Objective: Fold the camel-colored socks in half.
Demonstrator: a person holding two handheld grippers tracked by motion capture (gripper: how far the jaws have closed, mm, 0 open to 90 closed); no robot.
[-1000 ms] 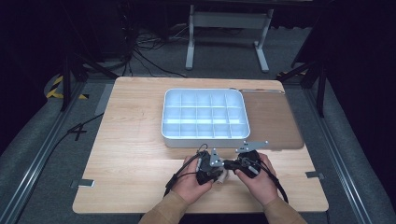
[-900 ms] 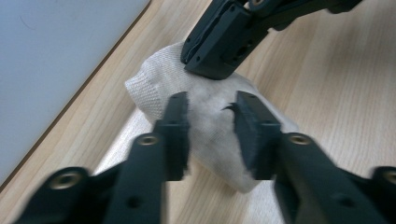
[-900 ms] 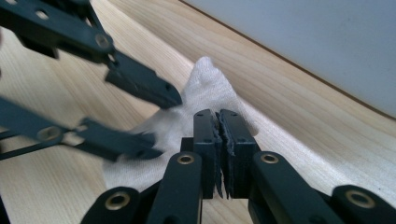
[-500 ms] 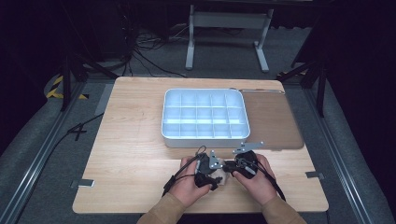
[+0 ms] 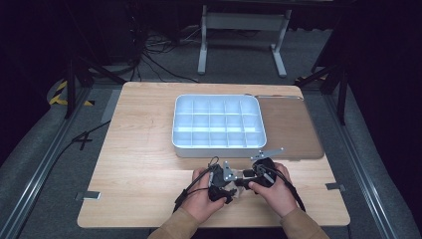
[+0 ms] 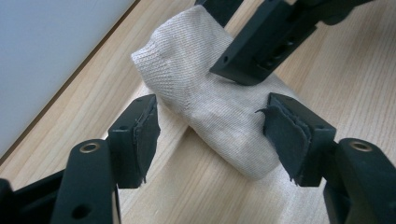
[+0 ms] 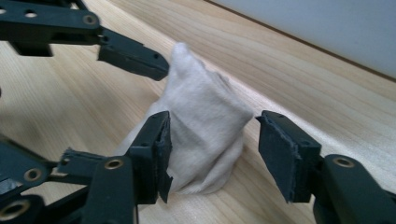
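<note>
A rolled beige knitted cloth lies on the wooden table near its front edge, just in front of the tray. My left gripper and right gripper face each other over it, each held in a hand. Both pairs of jaws have just been opening, and the cloth lies loose between each pair. The left gripper's pads stand apart from it. One right pad brushes the cloth and the other stands clear of it. From above, the left gripper and the right gripper nearly meet.
A white tray divided into several compartments sits at the table's middle, close behind the grippers. A brown mat lies to its right. Cables trail from both grippers toward the front edge. Bare wood stretches to the left.
Both hands have kept almost the same place near the front of the table. From above, the jaws' movement is too small to make out.
</note>
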